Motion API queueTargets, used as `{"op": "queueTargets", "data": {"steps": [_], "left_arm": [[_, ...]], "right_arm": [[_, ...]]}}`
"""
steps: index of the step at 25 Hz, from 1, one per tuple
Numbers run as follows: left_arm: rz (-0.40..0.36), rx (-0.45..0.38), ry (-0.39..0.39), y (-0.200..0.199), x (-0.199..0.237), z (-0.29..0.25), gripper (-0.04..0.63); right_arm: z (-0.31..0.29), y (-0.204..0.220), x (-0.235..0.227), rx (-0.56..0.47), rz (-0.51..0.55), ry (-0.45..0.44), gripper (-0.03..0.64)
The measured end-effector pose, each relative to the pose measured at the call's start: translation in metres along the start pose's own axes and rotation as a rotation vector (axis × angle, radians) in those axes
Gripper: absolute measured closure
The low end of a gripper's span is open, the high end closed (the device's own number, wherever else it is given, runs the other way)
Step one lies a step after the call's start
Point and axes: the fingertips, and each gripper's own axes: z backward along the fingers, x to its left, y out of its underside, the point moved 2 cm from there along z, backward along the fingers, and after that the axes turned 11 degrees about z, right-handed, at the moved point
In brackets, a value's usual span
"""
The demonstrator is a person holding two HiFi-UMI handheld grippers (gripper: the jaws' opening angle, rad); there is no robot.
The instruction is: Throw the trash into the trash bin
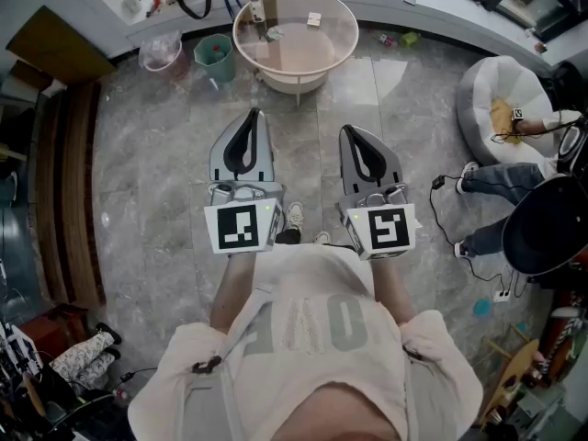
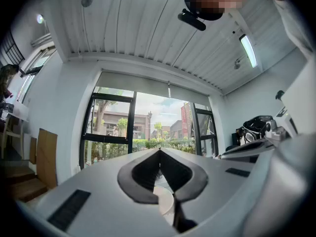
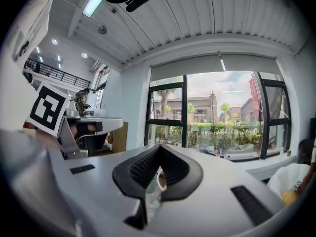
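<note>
L gripper (image 1: 254,116) & R gripper (image 1: 348,132): jaws pressed together, nothing between. Side by side, well apart from round table (image 1: 294,70). Green bin (image 1: 214,59) just beside table.

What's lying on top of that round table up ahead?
On the round table: a small upright whitish container, a pale square scrap and a dark scrap. Nothing covers the top; all are too small to identify.

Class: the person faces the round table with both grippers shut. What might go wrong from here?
1. The scraps on the round table are small, such as the pale cube; one might slip from a grip or be knocked off the rim.
2. Two bins stand side by side, the green bin and the bag-lined bin; a drop might miss or land in the wrong one.
</note>
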Motion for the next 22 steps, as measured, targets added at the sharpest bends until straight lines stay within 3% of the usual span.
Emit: {"op": "queueTargets", "data": {"steps": [15, 22], "left_arm": [[0.052, -0.023, -0.007, -0.007, 0.08, -0.016, 0.584], [0.068, -0.018, 0.02, 0.001, 0.085, -0.034, 0.584]], "right_arm": [[-0.05, -0.008, 0.029, 0.023, -0.004, 0.044, 0.603], [-0.06, -0.003, 0.031, 0.047, 0.03, 0.021, 0.603]]}}
